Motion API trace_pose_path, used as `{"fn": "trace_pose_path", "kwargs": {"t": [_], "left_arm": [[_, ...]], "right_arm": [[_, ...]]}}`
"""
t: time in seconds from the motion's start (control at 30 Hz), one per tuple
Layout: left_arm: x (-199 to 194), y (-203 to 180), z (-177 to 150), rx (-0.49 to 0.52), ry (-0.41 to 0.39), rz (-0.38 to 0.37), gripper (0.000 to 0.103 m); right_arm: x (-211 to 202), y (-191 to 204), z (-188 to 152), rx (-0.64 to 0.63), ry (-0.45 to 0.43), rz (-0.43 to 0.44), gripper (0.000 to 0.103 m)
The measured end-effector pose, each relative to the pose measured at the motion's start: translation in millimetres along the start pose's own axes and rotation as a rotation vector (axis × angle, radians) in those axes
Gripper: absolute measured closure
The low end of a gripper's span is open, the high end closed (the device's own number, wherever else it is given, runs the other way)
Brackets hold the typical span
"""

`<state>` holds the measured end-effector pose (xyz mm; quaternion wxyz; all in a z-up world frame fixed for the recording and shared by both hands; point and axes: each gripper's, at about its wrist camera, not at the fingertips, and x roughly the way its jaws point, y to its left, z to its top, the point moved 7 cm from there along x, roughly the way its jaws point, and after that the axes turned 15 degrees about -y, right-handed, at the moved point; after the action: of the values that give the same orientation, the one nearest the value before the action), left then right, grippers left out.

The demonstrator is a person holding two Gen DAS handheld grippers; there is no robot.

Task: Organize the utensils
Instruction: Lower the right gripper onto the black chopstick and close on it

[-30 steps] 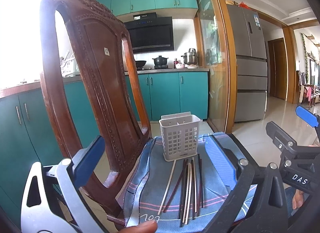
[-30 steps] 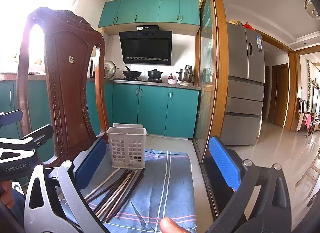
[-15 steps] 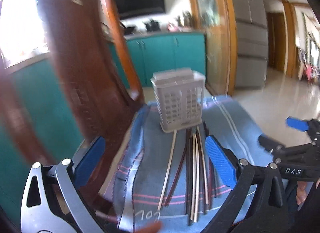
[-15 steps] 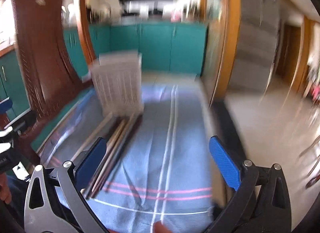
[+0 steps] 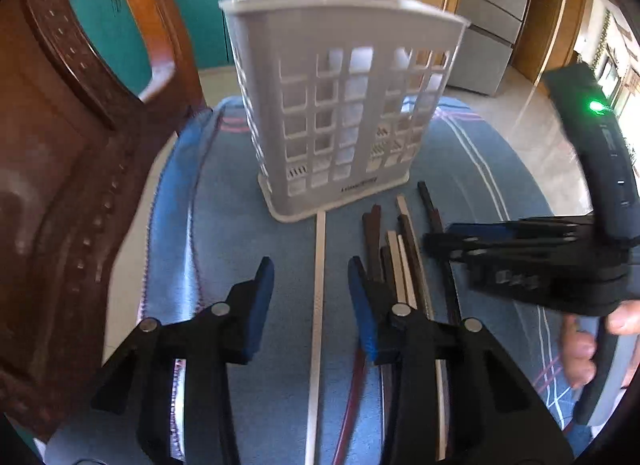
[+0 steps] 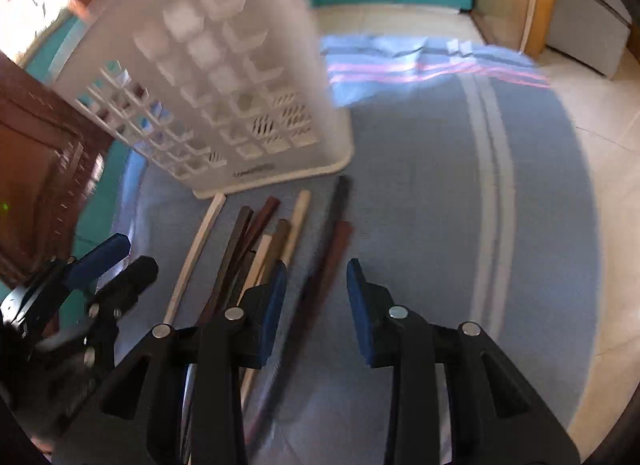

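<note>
below the white slotted plastic utensil basket at upper centre, the open left gripper straddles a pale wooden chopstick while the open right gripper straddles a reddish-brown chopstick.

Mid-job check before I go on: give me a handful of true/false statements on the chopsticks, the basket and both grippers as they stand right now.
1. The white basket stands upright on the blue cloth. True.
2. Some chopsticks are already in the basket. False: none show through its openings; the chopsticks lie flat on the cloth in front of it.
3. The left gripper straddles the pale chopstick that lies apart from the bundle, jaws open. True.
4. The right gripper is shut on a chopstick. False: its jaws are open, with a reddish-brown chopstick lying between them on the cloth.
5. All the chopsticks are one colour. False: pale and dark ones are mixed.
</note>
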<state>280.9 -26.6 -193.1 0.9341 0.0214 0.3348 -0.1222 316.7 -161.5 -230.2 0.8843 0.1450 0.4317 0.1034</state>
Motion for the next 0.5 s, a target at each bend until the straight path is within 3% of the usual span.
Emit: {"fn": "trace_pose_path", "kwargs": {"t": [0.07,0.1,0.13,0.2,0.3,0.43,0.5], "left_arm": [[8.3,3.0,-5.3,-0.022,0.030,-0.002,0.064],[11.2,3.1,-6.5,-0.036,0.044,-0.007,0.064],[15.8,6.2,-8.6,-0.060,0.062,-0.019,0.064],[22.5,8.7,-11.6,-0.099,0.081,-0.034,0.064],[23.6,12.2,-15.5,-0.152,0.098,-0.053,0.064],[23.0,17.5,-17.9,-0.127,0.096,-0.011,0.064],[25.4,17.3,-21.5,-0.114,0.106,0.005,0.064]], "right_arm": [[0.3,6.2,0.7,-0.037,-0.015,-0.018,0.071],[-2.0,9.6,-0.7,-0.059,-0.016,-0.021,0.083],[-2.9,12.4,-2.5,-0.068,-0.012,-0.012,0.088],[-8.0,14.4,-8.1,-0.082,0.000,0.008,0.092],[-18.4,6.7,-16.3,-0.073,-0.002,0.017,0.096],[-33.9,-19.0,-25.9,-0.074,-0.007,-0.063,0.096],[-40.8,-24.9,-28.2,-0.036,-0.011,-0.045,0.094]]}}
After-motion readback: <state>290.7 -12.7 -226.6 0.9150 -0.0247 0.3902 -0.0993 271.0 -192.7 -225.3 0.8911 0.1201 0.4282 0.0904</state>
